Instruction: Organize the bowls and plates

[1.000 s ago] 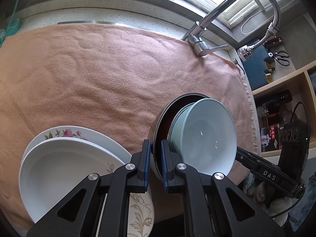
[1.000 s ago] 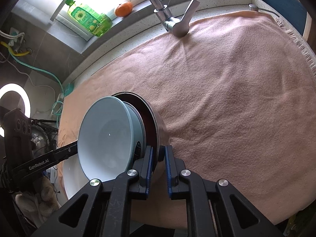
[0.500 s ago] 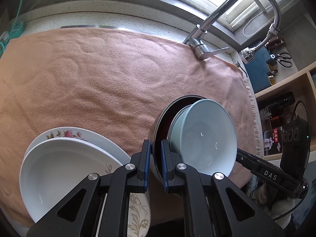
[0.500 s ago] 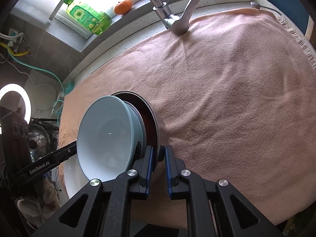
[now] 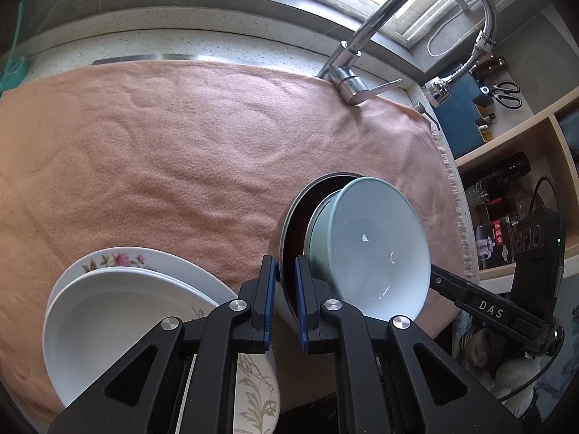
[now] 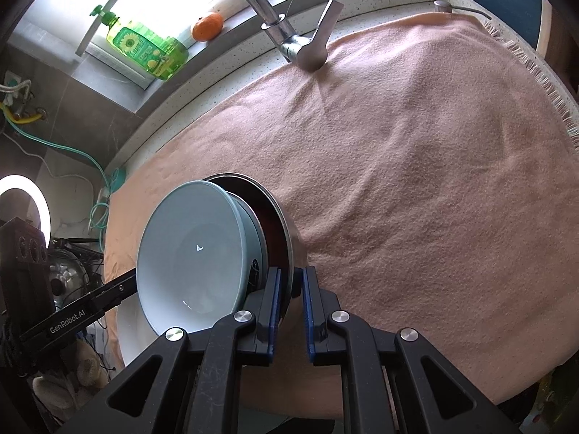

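A steel bowl with a dark inside (image 5: 289,217) holds a pale blue bowl (image 5: 372,246) nested in it. Both are held in the air above the pink towel (image 5: 181,152). My left gripper (image 5: 286,275) is shut on the steel bowl's rim on one side. My right gripper (image 6: 290,285) is shut on the rim on the opposite side; the steel bowl (image 6: 280,217) and the blue bowl (image 6: 191,253) show there too. A white plate (image 5: 119,325) lies on a flowered plate (image 5: 123,258) at the lower left of the left wrist view.
A chrome tap (image 5: 362,43) stands at the towel's far edge. A green soap bottle (image 6: 144,49) and an orange (image 6: 207,26) sit on the window sill. Shelves with bottles and boxes (image 5: 506,195) are beyond the towel's right edge.
Both grippers and the nested bowls have shifted slightly back toward me over the towel. The grip has not changed.
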Demonstrator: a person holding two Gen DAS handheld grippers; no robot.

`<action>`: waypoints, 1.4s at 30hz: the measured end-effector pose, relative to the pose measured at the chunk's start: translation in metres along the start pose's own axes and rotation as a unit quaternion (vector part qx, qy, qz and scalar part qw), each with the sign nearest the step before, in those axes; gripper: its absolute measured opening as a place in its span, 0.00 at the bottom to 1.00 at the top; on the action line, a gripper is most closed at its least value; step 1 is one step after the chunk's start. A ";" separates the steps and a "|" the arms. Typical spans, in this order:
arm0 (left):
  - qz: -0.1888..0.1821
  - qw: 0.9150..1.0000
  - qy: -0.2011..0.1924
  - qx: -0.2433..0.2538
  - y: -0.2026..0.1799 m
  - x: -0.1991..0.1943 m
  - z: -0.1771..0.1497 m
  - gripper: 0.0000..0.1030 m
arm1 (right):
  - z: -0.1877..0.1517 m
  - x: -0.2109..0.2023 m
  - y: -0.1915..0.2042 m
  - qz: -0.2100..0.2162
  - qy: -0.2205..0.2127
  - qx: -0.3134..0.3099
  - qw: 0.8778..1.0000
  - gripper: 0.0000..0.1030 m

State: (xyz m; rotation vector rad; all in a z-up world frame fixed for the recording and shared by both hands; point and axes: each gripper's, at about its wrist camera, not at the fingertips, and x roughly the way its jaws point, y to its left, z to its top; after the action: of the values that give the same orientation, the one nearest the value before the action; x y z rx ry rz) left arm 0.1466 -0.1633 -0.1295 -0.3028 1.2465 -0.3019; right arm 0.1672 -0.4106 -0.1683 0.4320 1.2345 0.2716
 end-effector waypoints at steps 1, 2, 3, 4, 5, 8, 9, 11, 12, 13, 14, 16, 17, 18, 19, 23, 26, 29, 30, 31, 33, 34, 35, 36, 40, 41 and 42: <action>0.000 1.000 0.000 0.001 0.000 0.000 0.000 0.09 | 0.000 -0.002 0.001 -0.002 -0.003 0.000 1.000 0.11; -0.001 1.000 0.000 0.002 -0.001 0.000 0.001 0.09 | 0.000 -0.003 0.002 -0.004 -0.005 0.001 1.000 0.11; -0.002 1.000 0.000 0.004 -0.002 0.000 0.001 0.09 | 0.000 -0.005 0.003 -0.005 -0.008 0.001 1.000 0.11; -0.002 1.000 -0.001 0.006 -0.002 -0.001 0.001 0.09 | 0.001 -0.006 0.003 -0.006 -0.011 0.001 1.000 0.11; -0.004 1.000 -0.001 0.006 -0.003 -0.002 0.001 0.09 | 0.001 -0.008 0.004 -0.006 -0.013 0.001 1.000 0.11; -0.007 1.000 -0.004 0.008 -0.003 -0.006 0.002 0.09 | 0.002 -0.012 0.006 -0.005 -0.019 0.001 1.000 0.11; -0.008 1.000 -0.005 0.009 -0.004 -0.008 0.003 0.09 | 0.002 -0.013 0.007 -0.004 -0.020 0.002 1.000 0.11; -0.009 1.000 -0.008 0.011 -0.004 -0.011 0.004 0.09 | 0.004 -0.016 0.008 -0.001 -0.021 0.003 1.000 0.11; -0.010 1.000 -0.010 0.011 -0.004 -0.014 0.004 0.09 | 0.004 -0.017 0.009 0.000 -0.022 0.002 1.000 0.11; -0.011 1.000 -0.011 0.011 -0.004 -0.016 0.004 0.09 | 0.004 -0.018 0.011 0.000 -0.023 0.000 1.000 0.11; -0.012 1.000 -0.012 0.011 -0.003 -0.018 0.005 0.09 | 0.005 -0.020 0.013 0.000 -0.025 -0.002 1.000 0.11; -0.013 1.000 -0.016 0.009 -0.002 -0.023 0.004 0.09 | 0.005 -0.023 0.016 0.002 -0.028 -0.005 1.000 0.11; -0.013 1.000 -0.018 0.009 -0.001 -0.025 0.003 0.09 | 0.005 -0.024 0.019 0.003 -0.030 -0.007 1.000 0.11; -0.014 1.000 -0.020 0.009 0.000 -0.028 0.003 0.09 | 0.005 -0.025 0.021 0.004 -0.031 -0.009 0.999 0.11; -0.014 1.000 -0.022 0.008 0.002 -0.030 0.002 0.09 | 0.005 -0.027 0.023 0.005 -0.032 -0.011 0.999 0.11; -0.015 0.999 -0.027 0.007 0.004 -0.039 -0.002 0.09 | 0.004 -0.033 0.034 0.006 -0.037 -0.020 0.999 0.11; -0.016 0.999 -0.032 0.005 0.007 -0.046 -0.005 0.09 | 0.002 -0.037 0.043 0.007 -0.041 -0.027 0.999 0.11; -0.015 0.999 -0.037 0.003 0.012 -0.054 -0.008 0.09 | -0.002 -0.039 0.053 0.010 -0.044 -0.034 0.998 0.11; -0.015 0.999 -0.039 0.003 0.014 -0.056 -0.009 0.09 | -0.003 -0.040 0.056 0.011 -0.045 -0.036 0.998 0.11; -0.015 0.999 -0.041 0.002 0.016 -0.059 -0.011 0.09 | -0.005 -0.041 0.059 0.012 -0.045 -0.037 0.998 0.11; -0.015 0.999 -0.044 0.000 0.022 -0.064 -0.014 0.09 | -0.008 -0.041 0.066 0.014 -0.045 -0.041 0.998 0.11; -0.014 0.999 -0.045 -0.002 0.025 -0.066 -0.015 0.09 | -0.009 -0.041 0.069 0.015 -0.045 -0.044 0.998 0.11; -0.014 0.999 -0.047 -0.003 0.028 -0.069 -0.017 0.09 | -0.011 -0.040 0.072 0.016 -0.045 -0.046 0.998 0.11; -0.014 0.999 -0.048 -0.005 0.030 -0.072 -0.018 0.09 | -0.014 -0.040 0.076 0.017 -0.044 -0.048 0.998 0.11; -0.011 0.998 -0.054 -0.010 0.041 -0.083 -0.025 0.09 | -0.021 -0.036 0.089 0.023 -0.040 -0.053 0.998 0.11; -0.011 0.998 -0.055 -0.011 0.044 -0.085 -0.026 0.09 | -0.023 -0.036 0.092 0.024 -0.040 -0.054 0.997 0.11; -0.011 0.998 -0.056 -0.012 0.047 -0.087 -0.028 0.09 | -0.025 -0.035 0.095 0.025 -0.039 -0.055 0.997 0.11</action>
State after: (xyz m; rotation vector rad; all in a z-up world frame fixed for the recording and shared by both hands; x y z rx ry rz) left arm 0.0976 -0.0879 -0.0792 -0.3493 1.1380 -0.2847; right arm 0.1357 -0.3366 -0.1016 0.3753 1.1274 0.3612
